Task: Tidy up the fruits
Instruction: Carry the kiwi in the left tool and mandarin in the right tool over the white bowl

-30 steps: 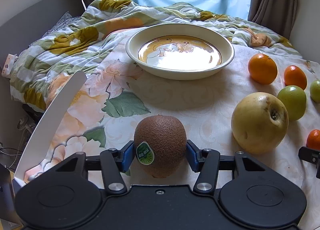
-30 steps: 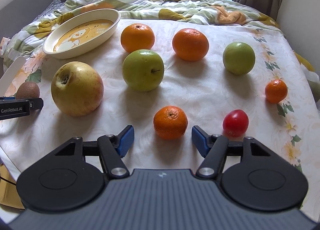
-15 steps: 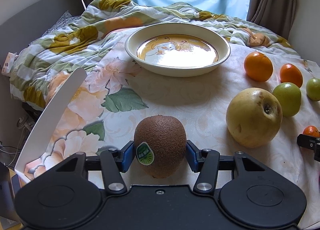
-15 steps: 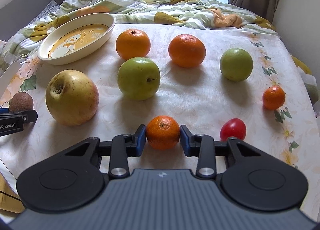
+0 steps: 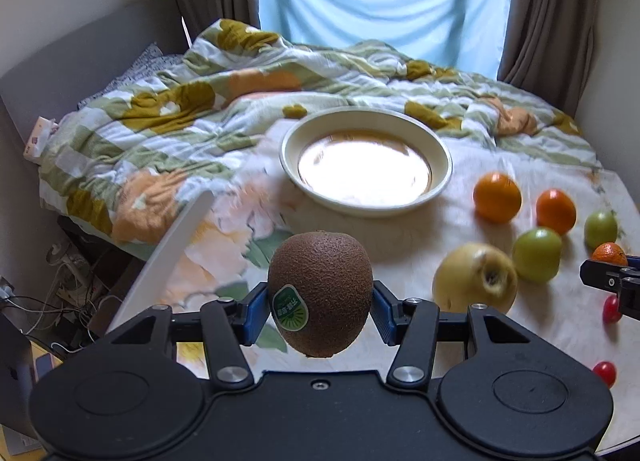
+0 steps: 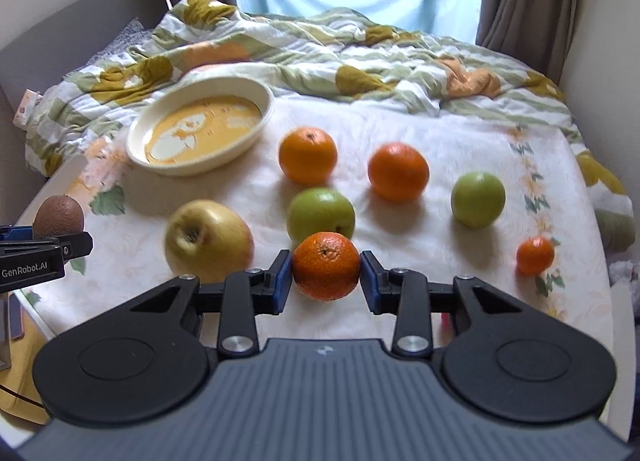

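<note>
So the left gripper (image 5: 320, 311) squeezed the fuzzy brown kiwi (image 5: 320, 295) and the right gripper (image 6: 326, 279) squeezed a small bumpy orange mandarin (image 6: 326, 265), both lifted off the flowery cloth (image 6: 440, 229), while the round cream plate (image 5: 442, 159) was empty and seven fruits waited.

landmark: cream oval dish (image 6: 200, 133) | its near side: bare floral cloth (image 6: 400, 249), passable | its right: two oranges (image 6: 308, 155), green apples (image 6: 322, 215), yellow pear (image 6: 208, 239) block | behind: rumpled quilt (image 6: 320, 45)
</note>
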